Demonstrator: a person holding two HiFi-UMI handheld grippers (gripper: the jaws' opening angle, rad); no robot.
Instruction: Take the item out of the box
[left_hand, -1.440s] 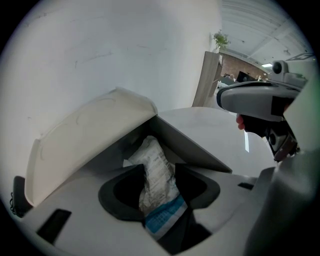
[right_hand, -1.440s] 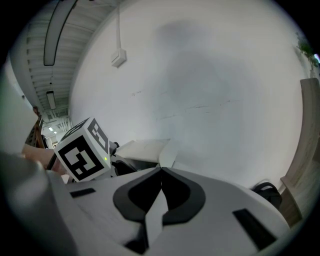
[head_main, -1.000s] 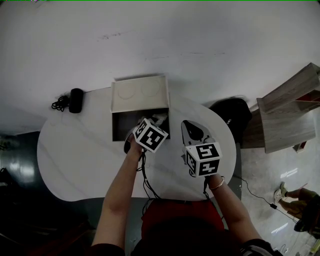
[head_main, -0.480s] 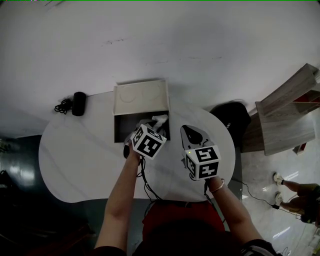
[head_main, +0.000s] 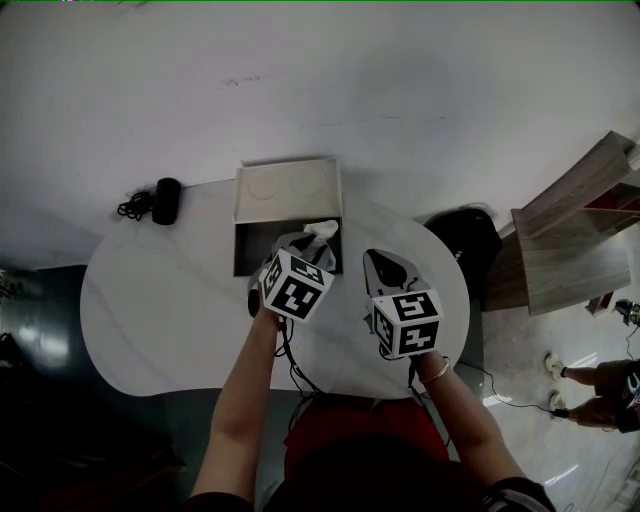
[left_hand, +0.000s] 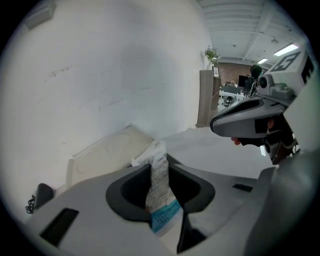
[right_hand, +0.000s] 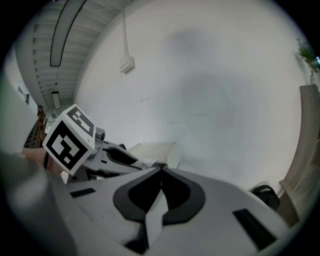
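Note:
A shallow box (head_main: 262, 255) with a dark inside stands on the white table (head_main: 160, 310), its pale lid (head_main: 290, 188) folded back against the wall. My left gripper (head_main: 310, 245) hovers over the box's front right corner, shut on a white crinkled packet (head_main: 322, 231). In the left gripper view the packet (left_hand: 159, 185) stands upright between the pads and shows a blue band low down, with the lid (left_hand: 105, 152) behind it. My right gripper (head_main: 380, 260) is held beside the box on the right, jaws together and empty (right_hand: 161, 171). It also shows as the right gripper (left_hand: 250, 117) in the left gripper view.
A small black device with a coiled cable (head_main: 163, 200) lies at the table's back left. A black bag (head_main: 468, 228) sits on the floor to the right, next to a wooden shelf unit (head_main: 580, 225). A person's legs (head_main: 600, 385) are at the far right.
The left gripper has pulled back and upward from inside the box, and the white packet has come up with it, now above the box's rim. The right gripper has hardly moved.

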